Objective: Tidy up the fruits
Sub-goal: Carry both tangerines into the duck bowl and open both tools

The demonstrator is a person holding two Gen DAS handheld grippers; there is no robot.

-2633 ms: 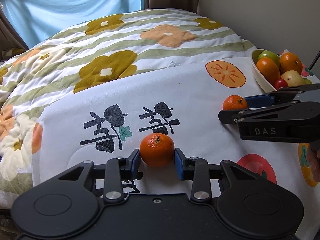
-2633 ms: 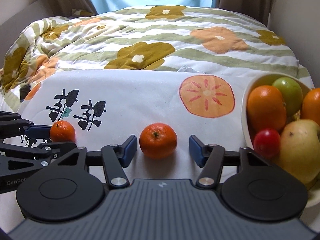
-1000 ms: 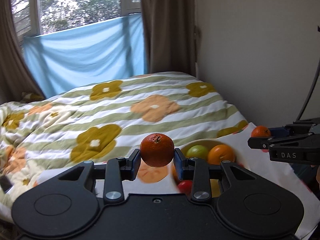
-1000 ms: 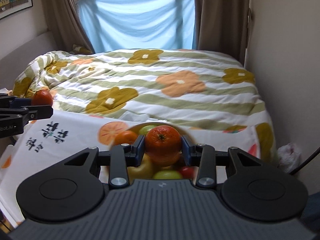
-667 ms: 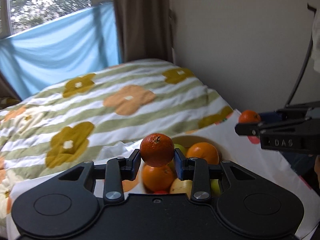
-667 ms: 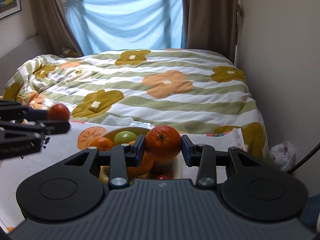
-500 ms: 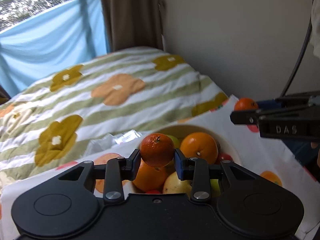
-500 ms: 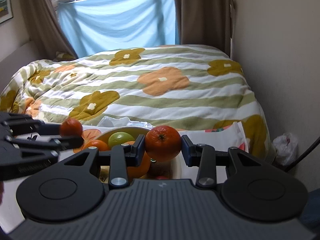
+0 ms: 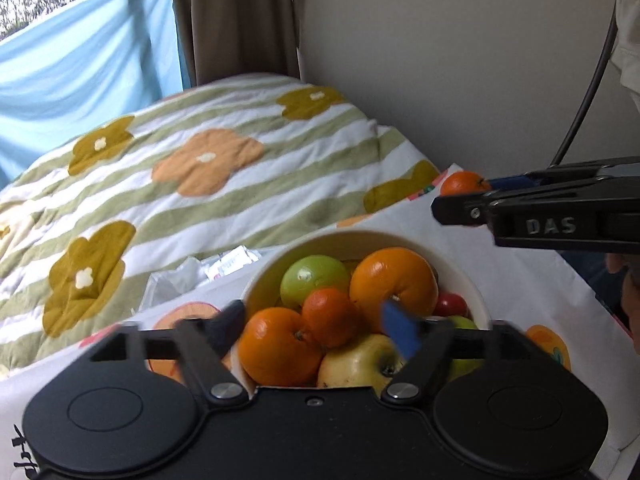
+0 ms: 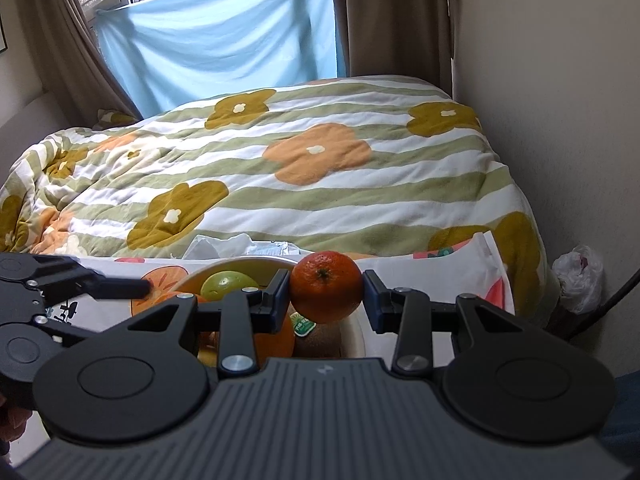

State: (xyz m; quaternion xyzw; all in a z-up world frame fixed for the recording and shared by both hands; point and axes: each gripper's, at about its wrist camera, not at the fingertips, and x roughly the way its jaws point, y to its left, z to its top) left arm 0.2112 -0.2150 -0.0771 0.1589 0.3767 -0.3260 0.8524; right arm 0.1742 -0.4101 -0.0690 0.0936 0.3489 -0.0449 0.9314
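A cream bowl (image 9: 400, 240) of fruit sits on a fruit-print cloth on the bed. My left gripper (image 9: 316, 324) hovers over the bowl with its jaws opening, and the small mandarin (image 9: 330, 322) now rests free among the fruit between them. Around it lie two oranges, a green apple (image 9: 312, 280) and a yellow apple (image 9: 360, 362). My right gripper (image 10: 326, 294) is shut on a second mandarin (image 10: 326, 286) above the bowl (image 10: 248, 266), at its far right side. That mandarin (image 9: 462, 184) also shows in the left wrist view.
A floral striped quilt (image 10: 280, 160) covers the bed beyond the bowl. A beige wall (image 9: 440, 60) runs close along the right side. Crumpled white packaging (image 9: 224, 264) lies just behind the bowl. A tied plastic bag (image 10: 578, 276) sits in the gap by the wall.
Both grippers carried mandarins from the cloth up over the bowl. The left jaws have spread, letting its mandarin drop among the fruit. The right gripper still grips its mandarin.
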